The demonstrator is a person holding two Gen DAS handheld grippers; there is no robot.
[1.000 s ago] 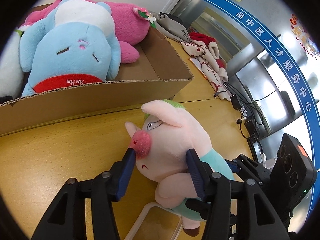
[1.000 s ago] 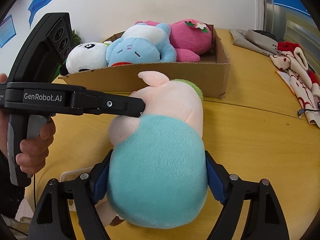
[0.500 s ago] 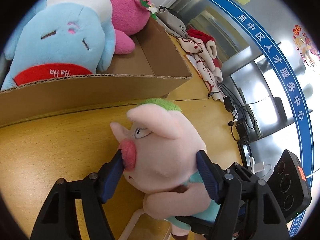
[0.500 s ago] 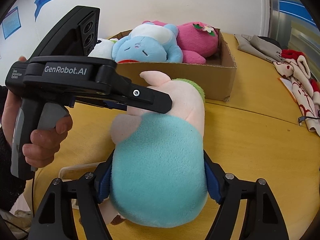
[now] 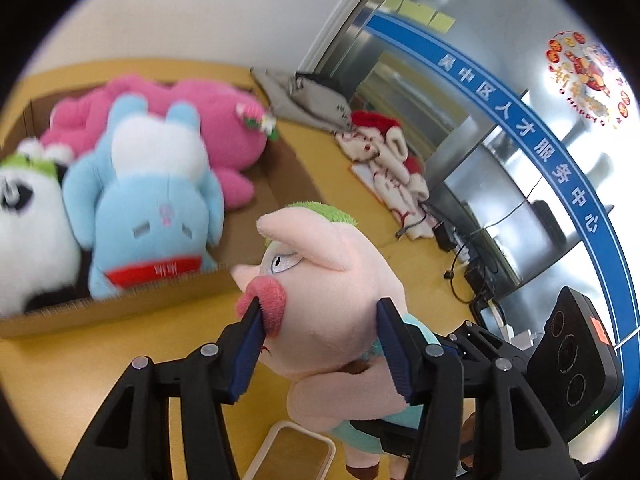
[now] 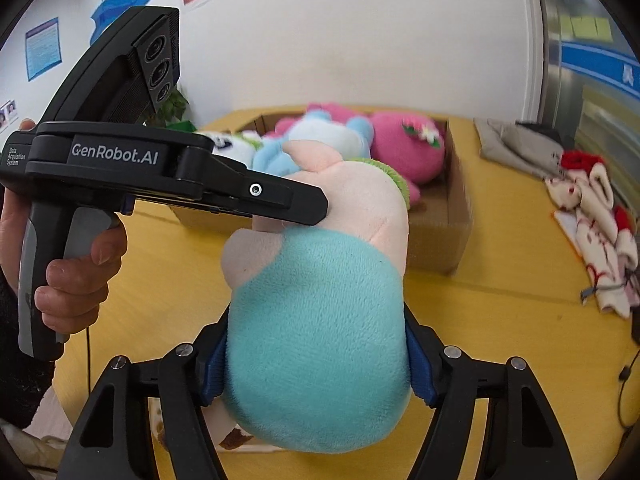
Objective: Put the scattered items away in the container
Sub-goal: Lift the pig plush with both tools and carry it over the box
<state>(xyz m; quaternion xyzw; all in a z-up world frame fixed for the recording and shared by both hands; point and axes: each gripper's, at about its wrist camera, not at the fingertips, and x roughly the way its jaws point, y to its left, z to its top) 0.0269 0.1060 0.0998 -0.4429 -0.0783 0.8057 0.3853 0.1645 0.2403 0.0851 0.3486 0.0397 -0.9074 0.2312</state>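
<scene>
A pink pig plush (image 5: 332, 304) with green hair and a teal shirt (image 6: 320, 340) is held in the air above the table by both grippers. My left gripper (image 5: 320, 320) is shut on its head, one pad on the snout. My right gripper (image 6: 316, 360) is shut on its teal body. The cardboard box (image 5: 120, 308) lies ahead, also in the right wrist view (image 6: 452, 216). It holds a blue plush (image 5: 152, 208), a pink plush (image 5: 224, 128) and a panda plush (image 5: 28, 232).
A red-and-white cloth (image 6: 596, 216) and a grey bag (image 6: 516, 144) lie on the yellow table (image 6: 500, 320) to the right. Cables and a black device (image 5: 472, 272) sit at the table's far edge. A white frame (image 5: 292, 452) lies below the pig.
Both grippers have lifted the pig higher off the table and toward the box. The box's inside now shows from above.
</scene>
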